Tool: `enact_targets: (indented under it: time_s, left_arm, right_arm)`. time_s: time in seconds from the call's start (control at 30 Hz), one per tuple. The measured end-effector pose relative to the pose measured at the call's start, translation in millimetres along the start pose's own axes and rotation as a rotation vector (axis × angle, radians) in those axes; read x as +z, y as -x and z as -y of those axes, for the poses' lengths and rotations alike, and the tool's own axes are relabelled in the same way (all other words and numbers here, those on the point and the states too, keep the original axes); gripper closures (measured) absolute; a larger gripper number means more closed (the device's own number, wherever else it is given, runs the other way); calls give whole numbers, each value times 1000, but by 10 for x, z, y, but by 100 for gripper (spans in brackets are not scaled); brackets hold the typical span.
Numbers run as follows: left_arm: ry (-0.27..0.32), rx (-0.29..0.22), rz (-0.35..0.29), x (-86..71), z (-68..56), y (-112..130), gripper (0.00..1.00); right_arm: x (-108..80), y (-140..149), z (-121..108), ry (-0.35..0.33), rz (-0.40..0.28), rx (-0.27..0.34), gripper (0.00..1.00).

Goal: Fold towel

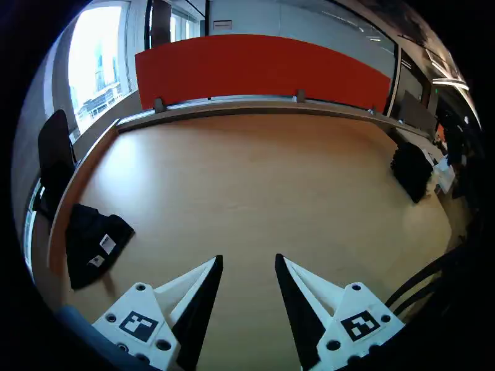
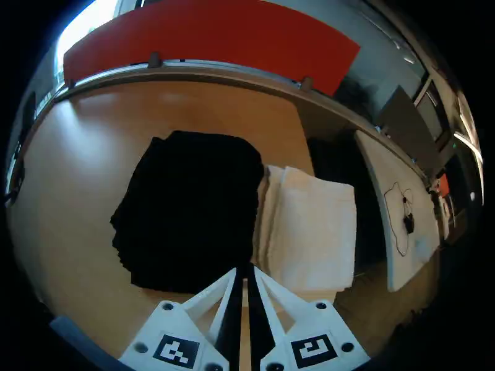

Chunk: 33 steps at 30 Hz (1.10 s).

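My right gripper [image 2: 246,270], jaws closed and empty, is nearer: black towel [image 2: 192,210] just ahead-left, white towel [image 2: 312,229] just ahead-right, both lying lengthwise away from the jaws; my left gripper [image 1: 248,256] gapes open over table [image 1: 260,179].

the bases of the left gripper [image 1: 247,256] are cut off by the lower edge. two pale tags on the black cloth [image 1: 93,244] at the left of the table [image 1: 247,185] are too small to be read, and the dark heap [image 1: 411,170] at its far right cannot be identified. in the right gripper view, the near edges of the black towel [image 2: 192,213] and the white towel [image 2: 312,232] are partly hidden behind the right gripper [image 2: 245,272]; whether anything is pinched between its tips cannot be told. the black towel's layers are lost in darkness. a small corded item [image 2: 405,219] on the side desk [image 2: 371,167] is too small to be named.
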State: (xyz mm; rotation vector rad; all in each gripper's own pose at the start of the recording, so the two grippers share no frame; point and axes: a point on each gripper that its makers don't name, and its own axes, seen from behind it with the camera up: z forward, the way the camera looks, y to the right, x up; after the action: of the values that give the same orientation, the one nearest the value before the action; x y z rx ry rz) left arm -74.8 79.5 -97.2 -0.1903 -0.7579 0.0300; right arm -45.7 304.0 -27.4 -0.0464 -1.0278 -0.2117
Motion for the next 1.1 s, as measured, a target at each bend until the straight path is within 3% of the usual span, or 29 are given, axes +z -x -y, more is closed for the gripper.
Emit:
enact_targets:
  time_s: [0.93, 1.1]
  left_arm:
    - [5, 10, 1, 0, 9, -2, 39]
    - [4, 9, -1, -8, 22, -4, 39]
  right_arm:
    - [28, 129, 17, 21, 6, 13, 91]
    - [4, 115, 20, 25, 0, 13, 85]
